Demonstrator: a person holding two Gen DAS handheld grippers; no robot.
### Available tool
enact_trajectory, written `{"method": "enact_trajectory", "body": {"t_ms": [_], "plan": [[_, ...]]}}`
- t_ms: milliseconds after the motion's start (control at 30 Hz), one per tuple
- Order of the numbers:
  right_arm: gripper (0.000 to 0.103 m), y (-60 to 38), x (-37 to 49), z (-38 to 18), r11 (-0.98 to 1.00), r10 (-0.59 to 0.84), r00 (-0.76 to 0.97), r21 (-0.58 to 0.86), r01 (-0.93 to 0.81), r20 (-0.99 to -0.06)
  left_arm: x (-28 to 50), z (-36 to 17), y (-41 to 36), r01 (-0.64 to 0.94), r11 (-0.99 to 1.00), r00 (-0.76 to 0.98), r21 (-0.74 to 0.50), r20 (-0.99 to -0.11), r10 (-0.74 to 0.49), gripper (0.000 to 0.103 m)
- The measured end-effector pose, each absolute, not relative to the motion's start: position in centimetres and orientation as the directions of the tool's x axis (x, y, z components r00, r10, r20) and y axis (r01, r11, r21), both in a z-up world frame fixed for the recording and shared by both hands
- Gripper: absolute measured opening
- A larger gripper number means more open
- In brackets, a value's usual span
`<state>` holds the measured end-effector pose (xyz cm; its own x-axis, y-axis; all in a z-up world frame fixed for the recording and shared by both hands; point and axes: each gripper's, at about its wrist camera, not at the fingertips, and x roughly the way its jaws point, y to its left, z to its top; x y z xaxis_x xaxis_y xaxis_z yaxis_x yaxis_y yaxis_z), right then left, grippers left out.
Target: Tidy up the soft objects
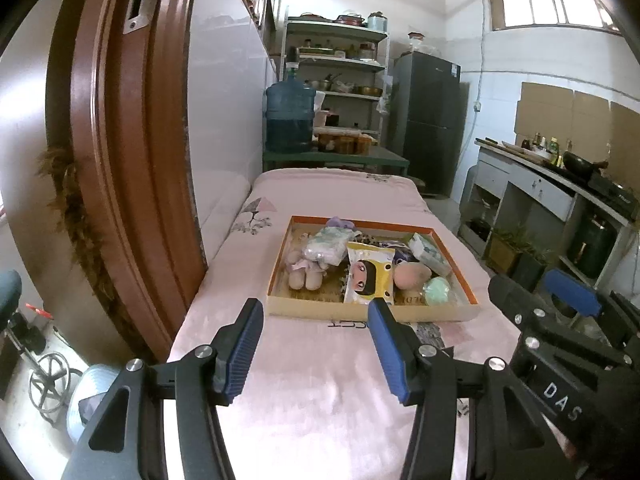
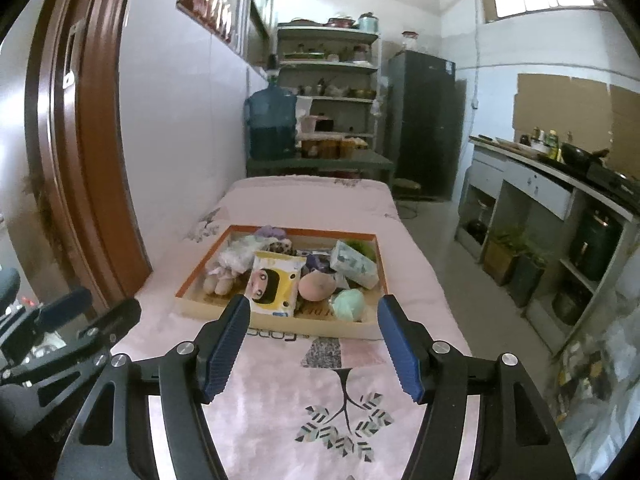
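Observation:
A shallow orange-rimmed cardboard tray (image 1: 276, 268) (image 2: 192, 280) sits on a pink-covered table. It holds several soft things: a yellow wipes pack with a cartoon face (image 1: 370, 276) (image 2: 274, 284), a peach ball (image 1: 412, 274) (image 2: 316, 286), a mint green puff (image 1: 440, 290) (image 2: 348, 304), a beige plush doll (image 1: 304, 272) (image 2: 218, 280), a tissue pack (image 1: 430, 252) (image 2: 354, 264) and a white pouch (image 1: 326, 246). My left gripper (image 1: 316, 320) is open and empty just short of the tray's near wall. My right gripper (image 2: 312, 316) is open and empty, also before the tray.
The pink tablecloth (image 2: 340, 400) carries a printed tree. A brown door frame (image 1: 132, 160) stands close on the left. A blue water jug (image 1: 288, 116), shelves (image 1: 340, 64) and a dark fridge (image 1: 432, 120) are behind. A kitchen counter (image 1: 560, 184) runs along the right.

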<state>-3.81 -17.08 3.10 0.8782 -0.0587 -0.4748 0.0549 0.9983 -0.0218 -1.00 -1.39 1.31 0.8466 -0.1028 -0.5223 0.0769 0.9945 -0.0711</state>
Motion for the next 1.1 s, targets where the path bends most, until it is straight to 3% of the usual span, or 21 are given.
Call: {"method": "enact_trajectory", "body": {"t_ms": [233, 1100], "plan": [[0.068, -17.3, -4.8, 3.3, 0.998, -0.034, 0.863, 0.034, 0.058, -0.504, -2.7, 1.9, -1.1, 0.061, 0.996, 0.852, -0.059, -0.518, -0.083, 0.054], [0.068, -15.8, -5.7, 3.1, 1.000, -0.025, 0.861, 0.003, 0.030, -0.509, -3.4, 1.6, -0.6, 0.002, 0.999, 0.845, -0.036, -0.534, -0.021, 0.054]]}}
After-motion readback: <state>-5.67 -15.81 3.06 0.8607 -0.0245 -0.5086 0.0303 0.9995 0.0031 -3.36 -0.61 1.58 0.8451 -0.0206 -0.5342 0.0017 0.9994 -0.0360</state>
